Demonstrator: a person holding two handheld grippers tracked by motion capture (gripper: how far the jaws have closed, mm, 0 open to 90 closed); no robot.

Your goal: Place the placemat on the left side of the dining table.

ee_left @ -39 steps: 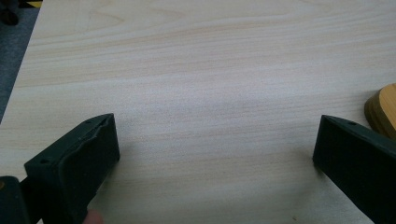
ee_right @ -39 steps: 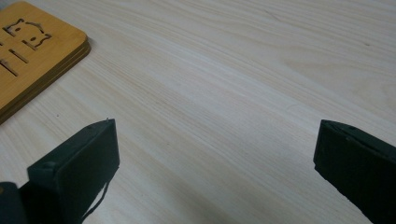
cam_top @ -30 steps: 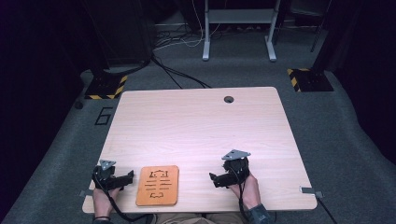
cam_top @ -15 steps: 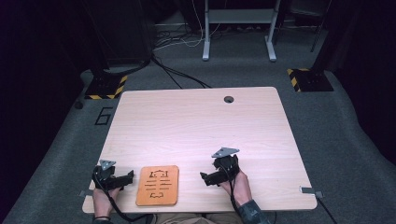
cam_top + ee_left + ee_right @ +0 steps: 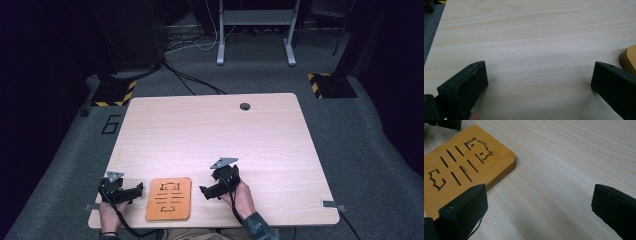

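A: Setting. A pale wood-grain rectangular table stands on grey carpet. A round cable hole is cut near the table's far edge. Black cables run across the floor behind the table. A grey metal stand and two black bases with yellow-and-black hazard striping also stand there. Are there any containers?

B: No vessel of any kind can be made out. The table carries one item: a flat, orange-brown bamboo board with rounded corners. It lies near the near edge, between the two hands. In the right gripper view the board appears to be built from stacked layers.

A: Is there lettering or a brand?

B: No brand can be read. The board bears cut-through slots, namely short parallel bars between two bracket-like shapes. On the carpet left of the table is a marking like the figure "6".

A: What about the tongs?

B: The left gripper rests low on the table, just left of the board. In its own view its black jaws are spread wide over bare wood, and a board corner shows at the right edge. The right gripper is just right of the board and angled toward it. Its jaws are also spread wide. Its left jaw lies over the board's near edge, but contact cannot be judged. Neither gripper pinches anything.
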